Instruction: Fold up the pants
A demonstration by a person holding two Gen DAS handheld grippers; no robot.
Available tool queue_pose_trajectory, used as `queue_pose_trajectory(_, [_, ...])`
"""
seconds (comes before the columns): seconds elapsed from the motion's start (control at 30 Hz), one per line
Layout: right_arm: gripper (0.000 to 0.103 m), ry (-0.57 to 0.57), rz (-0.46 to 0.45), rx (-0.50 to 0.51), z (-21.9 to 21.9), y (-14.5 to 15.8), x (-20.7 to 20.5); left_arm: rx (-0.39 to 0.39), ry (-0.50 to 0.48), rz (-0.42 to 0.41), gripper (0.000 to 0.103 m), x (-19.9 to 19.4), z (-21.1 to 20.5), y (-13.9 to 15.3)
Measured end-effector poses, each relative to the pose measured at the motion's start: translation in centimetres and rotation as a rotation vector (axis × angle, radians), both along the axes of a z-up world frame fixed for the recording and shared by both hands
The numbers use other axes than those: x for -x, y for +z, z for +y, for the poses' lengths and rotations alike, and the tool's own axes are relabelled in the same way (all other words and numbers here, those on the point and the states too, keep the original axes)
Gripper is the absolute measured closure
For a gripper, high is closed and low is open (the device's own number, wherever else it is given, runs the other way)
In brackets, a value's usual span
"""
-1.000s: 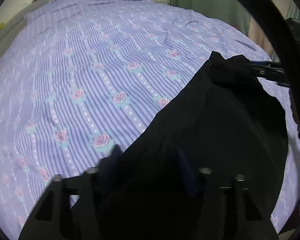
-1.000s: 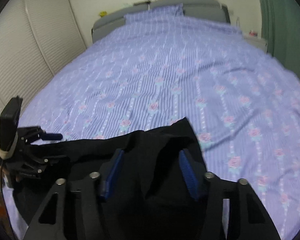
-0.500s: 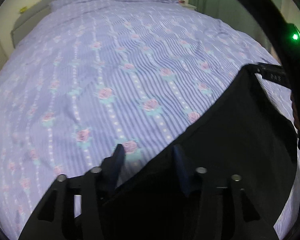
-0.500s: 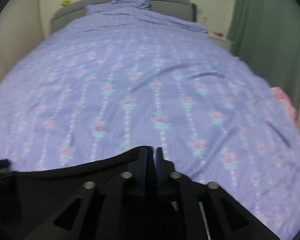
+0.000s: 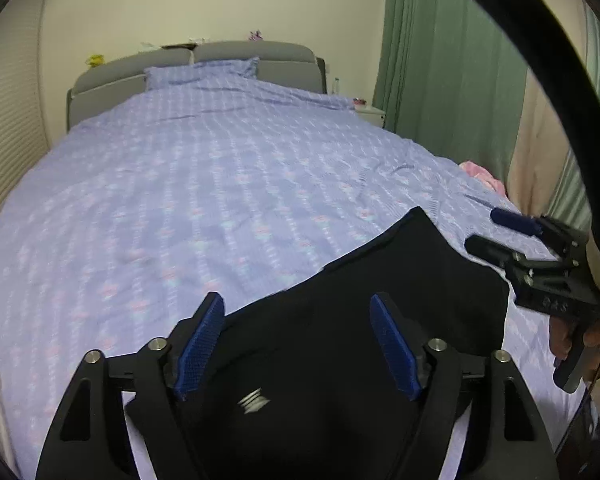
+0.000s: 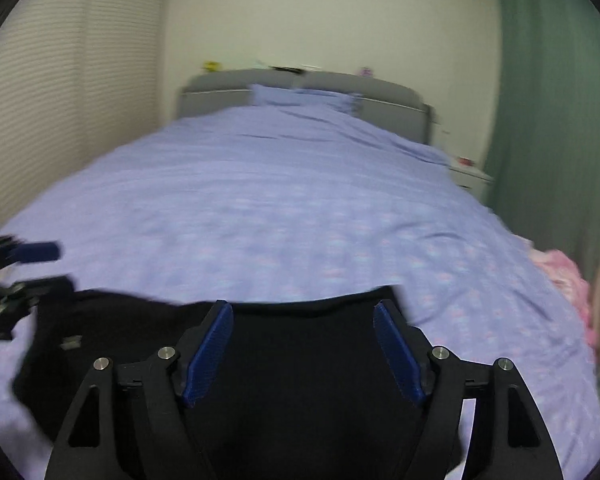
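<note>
While I look along both tools at the bed, this is what I see.

Left tongs: my blue pads stand wide apart above the black cloth, gripping nothing; in the right wrist view they show at the left edge, also spread.

Pants: black, lying flat at the near end of the bed, one corner pointing toward the headboard side; a small pale logo shows between my left pads. In the right wrist view the pants stretch across the near edge from left tool to right.

Right tongs: pads wide apart over the pants, holding nothing; seen from the left wrist they sit just beside the cloth's right corner.

Bed cover: lilac, striped, with pink flowers.

Pink cloth: at the bed's right edge.

Curtain: green, right of the bed.
</note>
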State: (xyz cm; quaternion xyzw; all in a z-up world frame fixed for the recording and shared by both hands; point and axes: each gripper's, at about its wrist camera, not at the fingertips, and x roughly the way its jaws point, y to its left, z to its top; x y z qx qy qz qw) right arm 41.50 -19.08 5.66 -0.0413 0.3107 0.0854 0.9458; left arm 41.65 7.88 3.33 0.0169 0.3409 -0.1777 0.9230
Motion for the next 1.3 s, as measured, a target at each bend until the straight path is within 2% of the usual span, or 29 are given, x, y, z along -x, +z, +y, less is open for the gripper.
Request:
queue_pose_trajectory(0.07, [0.03, 0.045, 0.013, -0.029, 2.8, -0.4, 1.3, 0.004, 0.015, -0.012, 0.025, 1.4, 3.2, -0.3])
queue_pose_trajectory(0.17, [0.03, 0.089, 0.03, -0.059, 7.2, -1.5, 2.1, 0.07, 0.029, 0.037, 0.025, 2.9, 8.8, -1.9])
queue_pose_trajectory(0.27, [0.03, 0.123, 0.057, -0.081, 11.1, -3.4, 2.4, 0.098, 0.03, 0.076, 0.025, 3.8, 12.0, -3.7])
queue_pose_trajectory(0.33, [0.03, 0.141, 0.072, -0.088, 13.1, -4.6, 2.4, 0.093, 0.018, 0.086, 0.025, 4.2, 13.1, -5.2])
queue_pose_trajectory(0.47, [0.03, 0.147, 0.11, -0.109, 15.6, -6.7, 1.9, 0.131, -0.024, 0.104, 0.026, 4.0, 13.6, -7.4])
queue_pose_trajectory(0.57, [0.03, 0.138, 0.139, -0.124, 16.5, -7.8, 1.6, 0.197, -0.039, 0.134, 0.031, 2.8, 14.5, -8.9])
queue_pose_trajectory(0.7, [0.03, 0.123, 0.156, -0.135, 17.0, -8.9, 1.2, 0.351, -0.003, 0.185, 0.039, 0.0, 15.8, -10.7])
queue_pose_trajectory(0.8, [0.03, 0.107, 0.16, -0.147, 16.6, -9.0, 1.0, 0.393, 0.008, 0.219, 0.043, -1.7, 15.9, -11.8])
queue_pose_trajectory(0.87, [0.03, 0.099, 0.161, -0.158, 16.3, -9.0, 0.8, 0.396, 0.002, 0.247, 0.058, -2.1, 15.7, -12.2])
queue_pose_trajectory(0.93, [0.03, 0.095, 0.163, -0.159, 16.2, -9.1, 0.6, 0.358, -0.018, 0.217, 0.058, -1.3, 14.8, -11.5])
queue_pose_trajectory(1.03, [0.03, 0.095, 0.163, -0.159, 16.0, -9.2, 0.5, 0.325, -0.108, 0.145, 0.058, 0.4, 13.4, -9.8])
queue_pose_trajectory(1.1, [0.03, 0.092, 0.166, -0.167, 15.9, -9.4, 0.4, 0.28, -0.121, 0.148, 0.057, 0.3, 12.7, -9.9])
queue_pose_trajectory(1.17, [0.03, 0.083, 0.17, -0.174, 15.8, -9.5, 0.5, 0.24, -0.083, 0.177, 0.057, -0.5, 12.7, -10.8])
queue_pose_trajectory(1.23, [0.03, 0.08, 0.178, -0.179, 15.8, -9.5, 0.5, 0.278, -0.044, 0.235, 0.057, -1.4, 13.8, -12.0])
queue_pose_trajectory(1.3, [0.03, 0.087, 0.175, -0.173, 15.9, -9.4, 0.7, 0.363, -0.033, 0.266, 0.057, -1.8, 15.0, -12.8])
